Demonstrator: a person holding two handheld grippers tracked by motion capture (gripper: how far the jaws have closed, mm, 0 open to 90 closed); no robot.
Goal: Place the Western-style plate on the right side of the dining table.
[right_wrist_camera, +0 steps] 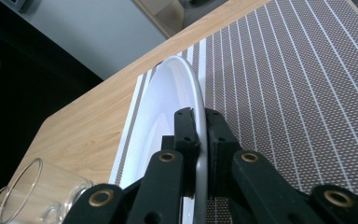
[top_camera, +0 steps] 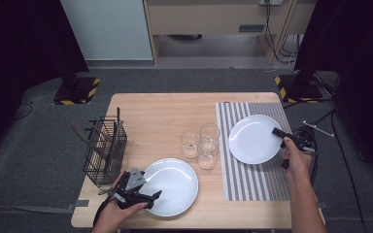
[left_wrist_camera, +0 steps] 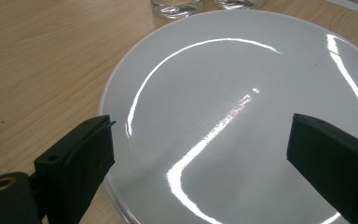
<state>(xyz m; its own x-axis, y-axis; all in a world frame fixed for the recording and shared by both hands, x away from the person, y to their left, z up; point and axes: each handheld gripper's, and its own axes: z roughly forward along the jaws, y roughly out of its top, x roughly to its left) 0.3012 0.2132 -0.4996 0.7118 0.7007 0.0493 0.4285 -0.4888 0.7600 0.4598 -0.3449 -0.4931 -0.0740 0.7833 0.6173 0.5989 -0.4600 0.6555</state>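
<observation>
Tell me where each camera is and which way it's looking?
High view: above the person's side, looking forward and down on the table; both forearms, left gripper, right gripper show.
Left gripper view: rides that gripper, looking between its open jaws at the near plate.
Right gripper view: rides that gripper, looking along jaws shut on the far plate over the striped mat.
Shared: both plates and the glasses appear in the high view too.

Near plate (left_wrist_camera: 242, 107): glazed white ceramic, glossy, streaked with reflections. Far plate (right_wrist_camera: 168, 100): same smooth white glaze. Counter (top_camera: 155, 111): light wood, matt, grain seen. Placemat (right_wrist_camera: 284, 79): woven fabric, striped, textured. Glasses (top_camera: 201, 141): clear glass. Basket (top_camera: 104, 150): black wire metal. Hand-held gripper (right_wrist_camera: 199, 135) jaws: matt black plastic.
</observation>
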